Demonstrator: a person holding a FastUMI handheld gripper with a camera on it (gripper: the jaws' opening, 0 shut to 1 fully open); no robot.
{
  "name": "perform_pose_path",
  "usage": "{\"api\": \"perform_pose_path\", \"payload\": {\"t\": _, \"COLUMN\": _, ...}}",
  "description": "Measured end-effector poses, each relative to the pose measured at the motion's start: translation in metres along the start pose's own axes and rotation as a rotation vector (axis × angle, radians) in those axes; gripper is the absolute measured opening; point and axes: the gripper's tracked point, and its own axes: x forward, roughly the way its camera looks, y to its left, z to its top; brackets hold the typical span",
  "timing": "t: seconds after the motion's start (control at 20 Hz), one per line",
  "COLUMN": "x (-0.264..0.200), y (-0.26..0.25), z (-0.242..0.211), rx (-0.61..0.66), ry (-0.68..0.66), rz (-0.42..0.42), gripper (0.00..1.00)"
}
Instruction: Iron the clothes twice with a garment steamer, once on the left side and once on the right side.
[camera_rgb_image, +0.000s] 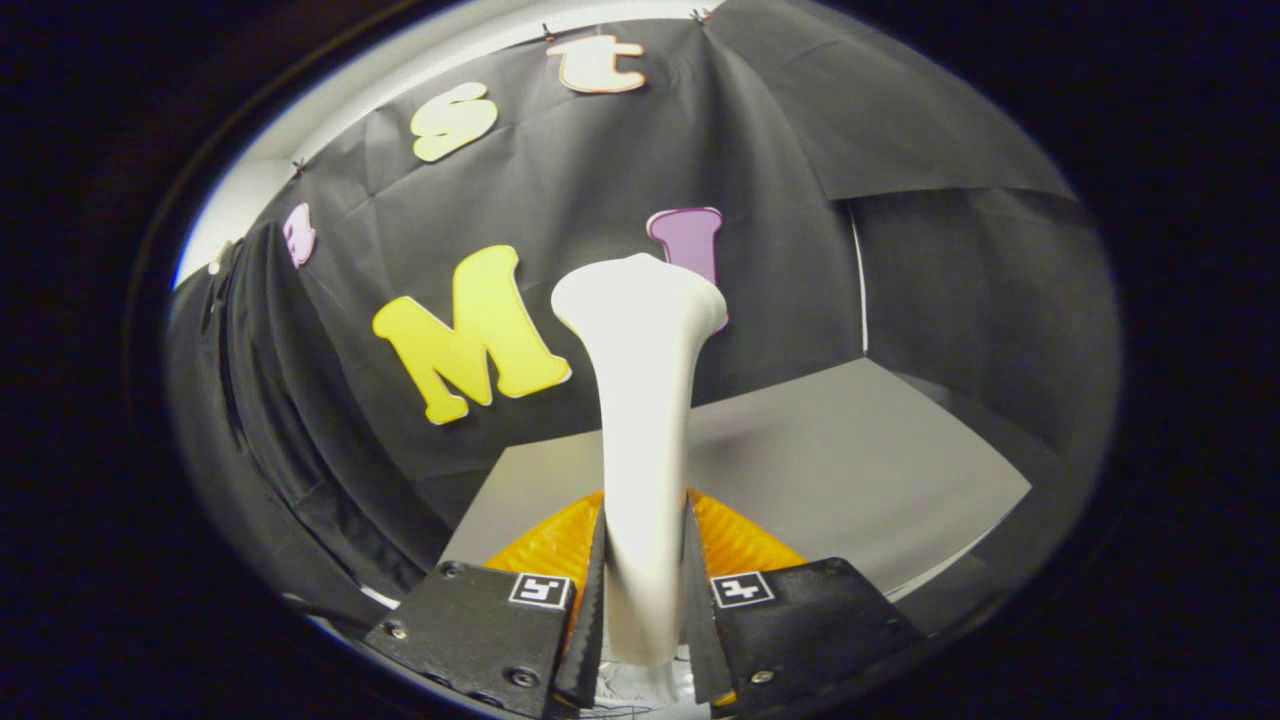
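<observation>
Right now your garment steamer (642, 400), a smooth white flared wand, stands upright, clamped between both fingers of the hand-held gripper (645, 600). Its glossy plastic could slip or twist if you swing fast. Dark clothes (250, 400) hang well apart; beyond the fingers lie a ribbed orange piece (740, 535) and the grey tabletop (850, 450).
</observation>
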Motion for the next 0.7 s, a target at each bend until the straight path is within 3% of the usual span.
{"api": "perform_pose_path", "payload": {"t": 0.35, "x": -0.059, "y": 0.100, "z": 0.013, "rx": -0.056, "ry": -0.073, "rz": 0.078, "gripper": 0.38}}
{"api": "perform_pose_path", "payload": {"t": 0.55, "x": -0.077, "y": 0.148, "z": 0.029, "rx": -0.123, "ry": -0.168, "rz": 0.055, "gripper": 0.38}}
{"api": "perform_pose_path", "payload": {"t": 0.7, "x": -0.088, "y": 0.195, "z": 0.035, "rx": -0.134, "ry": -0.214, "rz": 0.095, "gripper": 0.38}}
